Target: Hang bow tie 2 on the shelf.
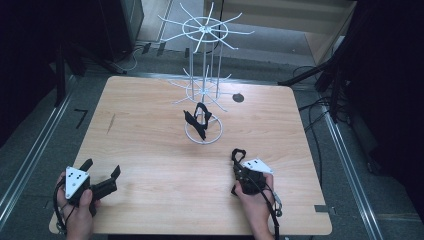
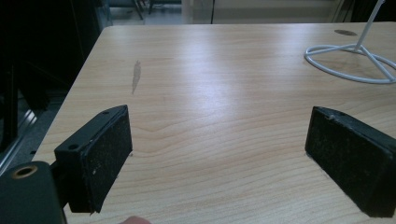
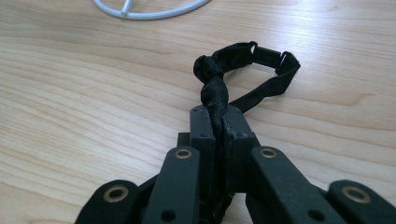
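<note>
On the wooden table (image 1: 150, 150) stands a white wire rack (image 1: 204, 75) with a black bow tie (image 1: 197, 120) at its base. The right gripper (image 3: 219, 121) is clenched on another bow tie (image 3: 243, 70), black and satin, its strap looping beyond the jaws. The left gripper (image 2: 219, 154) hangs released. No writing is legible.

We see a pale wooden surface (image 1: 150, 150) with rounded corners, and a grey smear (image 2: 136, 75) streaks its left part. Toward the far edge stands a white wire rack (image 1: 204, 75), its ring base flat on the wood and spokes fanning out at two levels. A small dark round spot (image 1: 238, 97) sits just right of it. Cables (image 1: 315, 110) trail across the floor at right.
</note>
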A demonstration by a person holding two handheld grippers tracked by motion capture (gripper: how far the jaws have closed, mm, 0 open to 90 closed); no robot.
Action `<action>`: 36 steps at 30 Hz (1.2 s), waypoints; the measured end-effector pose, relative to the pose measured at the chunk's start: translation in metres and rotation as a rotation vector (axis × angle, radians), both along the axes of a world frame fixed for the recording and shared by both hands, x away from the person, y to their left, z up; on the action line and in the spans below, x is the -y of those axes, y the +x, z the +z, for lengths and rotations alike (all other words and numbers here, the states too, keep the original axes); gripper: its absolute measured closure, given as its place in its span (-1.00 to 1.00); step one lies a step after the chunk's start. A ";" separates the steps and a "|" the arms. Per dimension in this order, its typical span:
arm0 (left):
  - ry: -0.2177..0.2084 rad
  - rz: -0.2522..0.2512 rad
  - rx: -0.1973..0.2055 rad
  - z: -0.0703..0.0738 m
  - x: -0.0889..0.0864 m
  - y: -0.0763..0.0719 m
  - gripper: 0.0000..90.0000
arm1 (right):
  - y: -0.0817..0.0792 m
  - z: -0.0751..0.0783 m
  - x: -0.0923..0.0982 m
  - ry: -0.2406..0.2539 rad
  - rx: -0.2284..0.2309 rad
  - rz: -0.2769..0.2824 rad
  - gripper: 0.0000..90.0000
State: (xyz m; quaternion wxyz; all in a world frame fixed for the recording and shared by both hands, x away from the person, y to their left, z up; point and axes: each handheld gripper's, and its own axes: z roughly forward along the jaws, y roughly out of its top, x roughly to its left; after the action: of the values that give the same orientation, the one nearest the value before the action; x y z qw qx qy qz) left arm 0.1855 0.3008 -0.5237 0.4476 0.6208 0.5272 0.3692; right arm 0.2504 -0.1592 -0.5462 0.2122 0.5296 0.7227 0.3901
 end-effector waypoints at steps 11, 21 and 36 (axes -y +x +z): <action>-0.001 -0.003 -0.002 0.000 0.000 0.000 -0.82 | -0.005 0.007 0.000 0.008 0.069 0.011 0.92; 0.004 -0.001 0.001 0.000 0.000 0.000 -0.82 | -0.009 0.024 0.011 0.055 0.172 0.012 0.92; 0.005 -0.004 0.001 0.000 0.000 0.000 -0.82 | -0.016 0.044 0.012 0.077 0.241 0.011 0.92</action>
State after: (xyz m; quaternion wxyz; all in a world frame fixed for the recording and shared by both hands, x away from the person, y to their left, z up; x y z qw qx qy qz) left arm 0.1855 0.3004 -0.5238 0.4468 0.6228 0.5250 0.3700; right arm 0.2345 -0.1716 -0.5019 0.2746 0.4826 0.6794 0.4797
